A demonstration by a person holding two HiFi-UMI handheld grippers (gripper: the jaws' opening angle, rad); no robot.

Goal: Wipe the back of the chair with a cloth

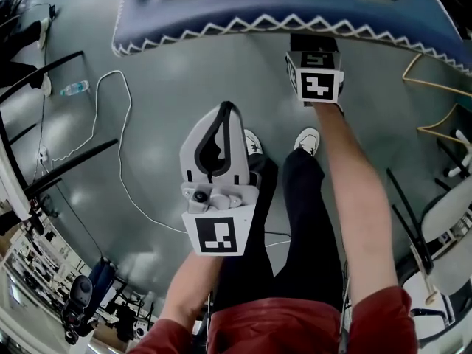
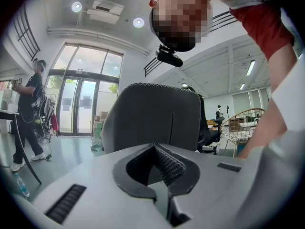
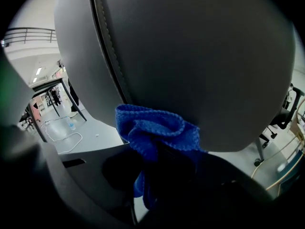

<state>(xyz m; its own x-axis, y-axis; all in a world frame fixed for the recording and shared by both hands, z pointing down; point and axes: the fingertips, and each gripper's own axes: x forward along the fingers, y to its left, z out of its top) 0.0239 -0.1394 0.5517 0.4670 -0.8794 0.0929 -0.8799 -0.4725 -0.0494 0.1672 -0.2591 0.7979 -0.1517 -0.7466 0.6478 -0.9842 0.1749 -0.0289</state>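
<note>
The chair back (image 1: 295, 9) runs across the top of the head view, blue-grey with white zigzag stitching along its edge. My right gripper (image 1: 313, 46) reaches under that edge, so its jaws are hidden there. In the right gripper view the gripper (image 3: 159, 149) is shut on a bunched blue cloth (image 3: 150, 128), which presses against the grey chair back (image 3: 190, 56) beside a vertical seam. My left gripper (image 1: 225, 110) hangs lower and left of the chair, shut and empty. In its own view it (image 2: 155, 149) points at the chair back (image 2: 152, 116) from a distance.
A white cable (image 1: 110, 124) and a water bottle (image 1: 74, 88) lie on the floor at left, near black table legs (image 1: 51, 65). Wire-frame chairs (image 1: 442, 124) stand at right. My shoes (image 1: 306, 140) are below the chair. A person (image 2: 28, 113) stands by the glass doors.
</note>
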